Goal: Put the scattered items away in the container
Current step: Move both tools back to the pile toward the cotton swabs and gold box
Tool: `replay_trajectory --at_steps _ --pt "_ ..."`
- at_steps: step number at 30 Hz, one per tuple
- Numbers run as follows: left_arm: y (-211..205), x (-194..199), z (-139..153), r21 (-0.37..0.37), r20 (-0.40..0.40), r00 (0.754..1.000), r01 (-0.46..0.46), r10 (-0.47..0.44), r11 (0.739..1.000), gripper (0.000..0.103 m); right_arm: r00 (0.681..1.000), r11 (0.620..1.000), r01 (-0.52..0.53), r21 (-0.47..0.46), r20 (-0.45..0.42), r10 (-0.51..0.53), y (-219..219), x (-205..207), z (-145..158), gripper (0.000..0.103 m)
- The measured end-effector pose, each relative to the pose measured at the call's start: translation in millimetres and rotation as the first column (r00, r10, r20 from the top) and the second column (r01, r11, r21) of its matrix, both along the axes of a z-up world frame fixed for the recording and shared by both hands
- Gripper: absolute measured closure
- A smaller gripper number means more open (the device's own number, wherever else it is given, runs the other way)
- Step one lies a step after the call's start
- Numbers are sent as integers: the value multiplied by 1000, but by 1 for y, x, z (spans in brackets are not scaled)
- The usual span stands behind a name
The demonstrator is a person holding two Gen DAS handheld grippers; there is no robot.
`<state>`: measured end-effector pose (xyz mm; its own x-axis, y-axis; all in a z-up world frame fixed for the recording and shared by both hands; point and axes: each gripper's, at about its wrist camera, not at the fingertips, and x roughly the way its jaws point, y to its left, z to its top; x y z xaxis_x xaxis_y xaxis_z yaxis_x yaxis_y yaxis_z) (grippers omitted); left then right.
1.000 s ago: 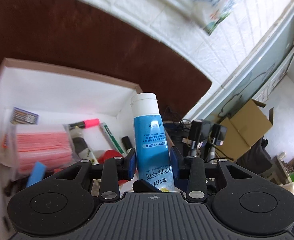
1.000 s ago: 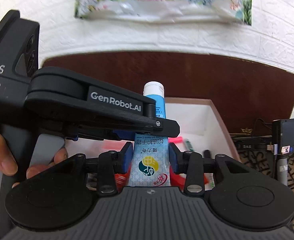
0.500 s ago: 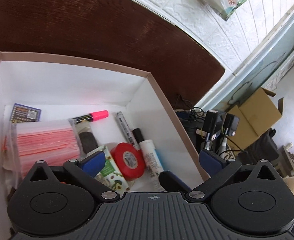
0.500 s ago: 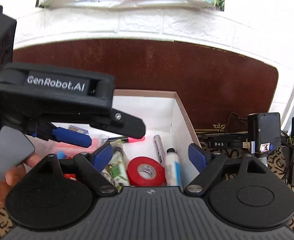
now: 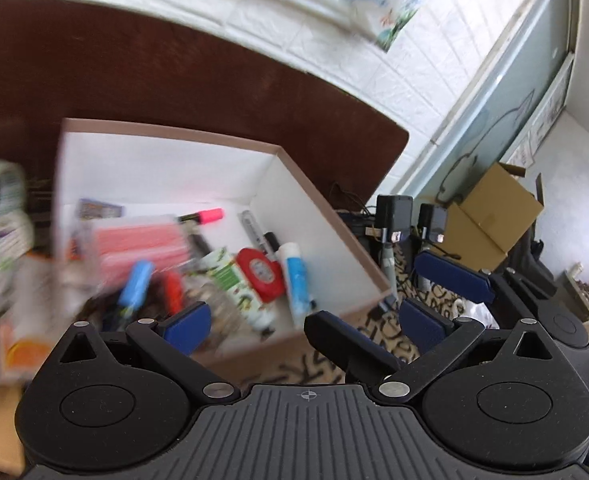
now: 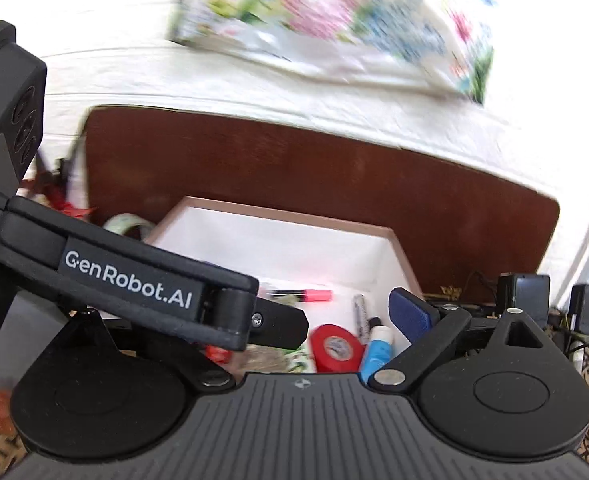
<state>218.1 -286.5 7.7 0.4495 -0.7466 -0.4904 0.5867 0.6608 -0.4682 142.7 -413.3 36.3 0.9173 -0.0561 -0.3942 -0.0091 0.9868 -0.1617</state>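
Both sets of jaws stand spread wide with nothing between them, as far as I can see from my feeds: the left gripper (image 5: 305,325) shows blue pads at lower centre of its frame, and the right gripper (image 6: 278,320) has one blue pad in sight, its other side hidden behind the left gripper's black body, which crosses the left of that view. Just beyond the left pads sits the white box (image 5: 166,168) in mid-frame, and inside it I make out the blue-and-white tube (image 5: 296,280) lying flat near the right wall, touching a red tape roll (image 5: 260,274). A pink highlighter (image 5: 204,215) lies farther back. Left-side contents are blurred.
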Motion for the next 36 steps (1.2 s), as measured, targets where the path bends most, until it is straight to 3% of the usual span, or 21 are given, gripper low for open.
replay_trajectory --at_steps 8,14,18,26,30,36 --pt "102 -87 -35 7 41 993 -113 113 994 0 987 988 -153 7 41 153 83 -77 -29 5" --pt "185 -126 -71 -11 -65 969 -239 238 971 0 972 967 -232 107 -4 234 147 -110 -61 5" --pt "228 -142 -83 19 -45 947 -318 318 948 0 956 947 -283 154 -39 292 189 -119 -76 5" --pt "285 -145 -97 56 -30 901 -431 433 900 0 934 928 -309 210 -117 338 236 -110 -94 5" --pt "294 -134 -99 69 9 887 -462 463 884 0 942 944 -291 156 -124 311 245 -102 -97 5" --pt "306 -107 -106 83 19 859 -511 511 856 0 955 958 -215 188 -166 247 236 -79 -107 5"
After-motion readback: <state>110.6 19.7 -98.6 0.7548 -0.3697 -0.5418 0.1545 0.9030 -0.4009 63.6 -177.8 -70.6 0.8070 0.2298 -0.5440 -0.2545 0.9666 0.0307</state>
